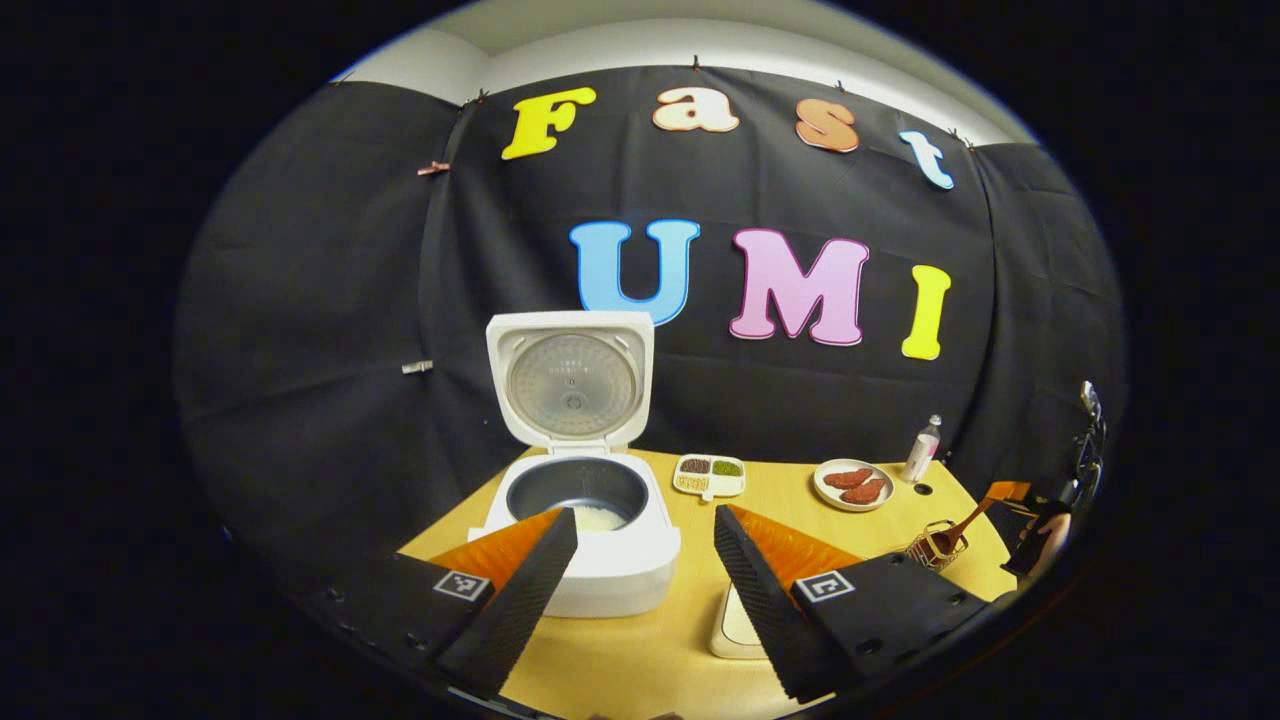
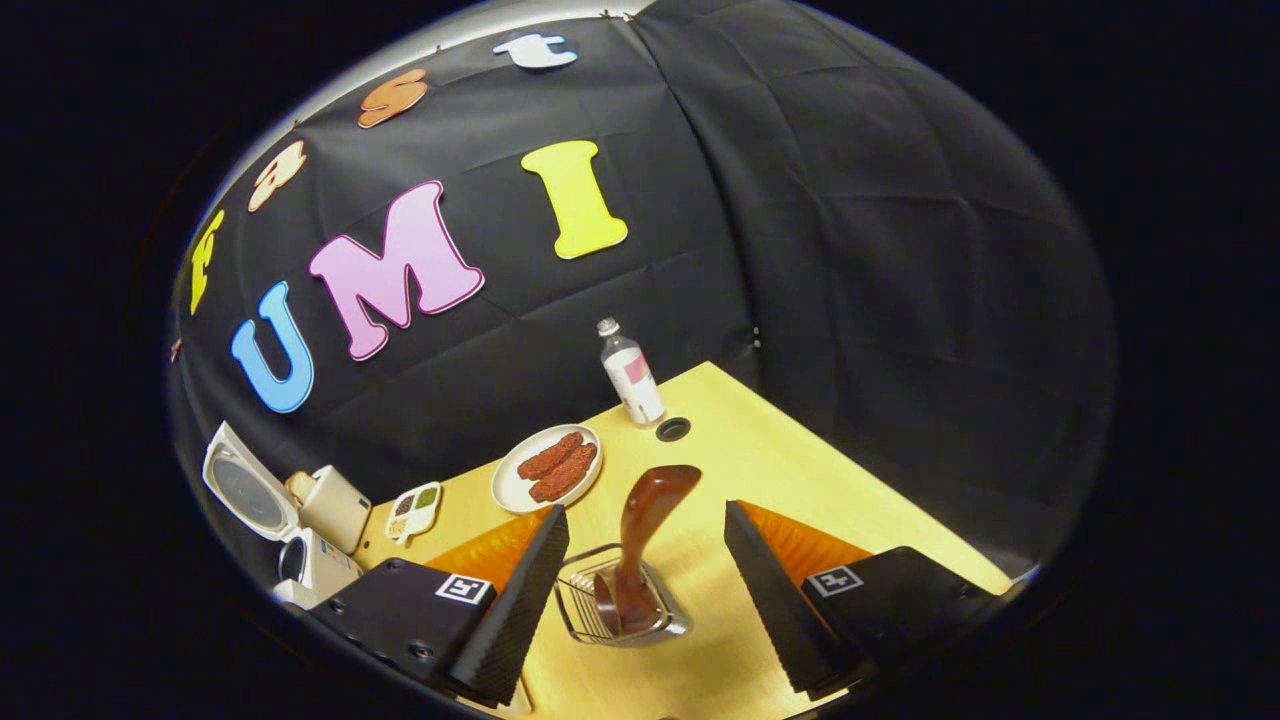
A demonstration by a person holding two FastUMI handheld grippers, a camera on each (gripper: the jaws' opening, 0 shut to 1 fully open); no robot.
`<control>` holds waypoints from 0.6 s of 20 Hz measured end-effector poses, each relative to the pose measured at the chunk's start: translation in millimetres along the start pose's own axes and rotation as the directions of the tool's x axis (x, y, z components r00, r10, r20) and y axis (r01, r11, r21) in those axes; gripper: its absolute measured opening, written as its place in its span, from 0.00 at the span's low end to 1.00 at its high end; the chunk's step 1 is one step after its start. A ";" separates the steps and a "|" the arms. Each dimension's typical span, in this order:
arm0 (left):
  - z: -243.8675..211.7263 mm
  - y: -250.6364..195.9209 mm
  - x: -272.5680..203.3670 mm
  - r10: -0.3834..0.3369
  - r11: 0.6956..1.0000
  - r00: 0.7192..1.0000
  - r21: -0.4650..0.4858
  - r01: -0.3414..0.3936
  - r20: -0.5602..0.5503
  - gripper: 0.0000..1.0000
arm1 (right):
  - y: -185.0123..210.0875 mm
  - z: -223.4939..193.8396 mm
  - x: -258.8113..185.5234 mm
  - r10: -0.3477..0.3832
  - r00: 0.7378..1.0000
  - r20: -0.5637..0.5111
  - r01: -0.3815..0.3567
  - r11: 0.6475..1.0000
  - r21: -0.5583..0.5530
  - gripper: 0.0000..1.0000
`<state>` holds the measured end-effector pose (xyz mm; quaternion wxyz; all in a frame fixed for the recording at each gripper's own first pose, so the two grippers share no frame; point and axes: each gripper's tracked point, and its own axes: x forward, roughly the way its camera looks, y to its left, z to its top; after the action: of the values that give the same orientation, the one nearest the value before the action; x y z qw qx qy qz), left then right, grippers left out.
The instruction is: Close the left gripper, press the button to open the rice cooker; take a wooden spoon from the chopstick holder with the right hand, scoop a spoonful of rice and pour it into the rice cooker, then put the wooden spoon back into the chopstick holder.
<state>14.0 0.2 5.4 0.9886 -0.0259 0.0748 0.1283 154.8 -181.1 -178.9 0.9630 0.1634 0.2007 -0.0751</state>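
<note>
The rice cooker [image 1: 575, 480] stands open with rice inside. Between the released right hand-held gripper [image 2: 645, 575] fingers, the wooden spoon [image 2: 640, 545] rests in the chopstick holder [image 2: 620, 605]; the task looks finished. Left hand-held gripper [image 1: 645, 560] also released.

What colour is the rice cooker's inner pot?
Dark grey, with white rice at the bottom; the pot shows best in the left gripper view.

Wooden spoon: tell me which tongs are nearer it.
Right. The right tongs sit open around the wooden spoon standing in the chopstick holder; the left tongs are open by the rice cooker.
</note>
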 end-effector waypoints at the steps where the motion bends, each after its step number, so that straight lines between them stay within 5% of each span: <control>1: 12.8 5.1 1.8 0.007 1.000 1.000 -0.019 -0.007 0.002 0.95 | -4.4 -0.2 -10.6 -0.011 1.000 0.007 0.012 0.999 -0.030 0.99; 5: 80.6 14.9 11.7 -0.009 0.997 0.997 -0.078 0.015 0.078 0.95 | -17.6 -0.3 -57.7 -0.051 0.997 0.053 0.057 0.991 -0.117 0.99; 12: 182.9 69.1 84.5 0.016 0.998 0.974 0.049 -0.027 0.225 0.95 | -1.4 -32.5 -112.8 -0.040 0.999 0.027 0.045 0.984 -0.175 0.98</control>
<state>102.8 100.9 170.7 0.9896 0.0151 -0.0338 0.1392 40.3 -162.3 -161.0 0.9741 0.0726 0.1986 -0.0795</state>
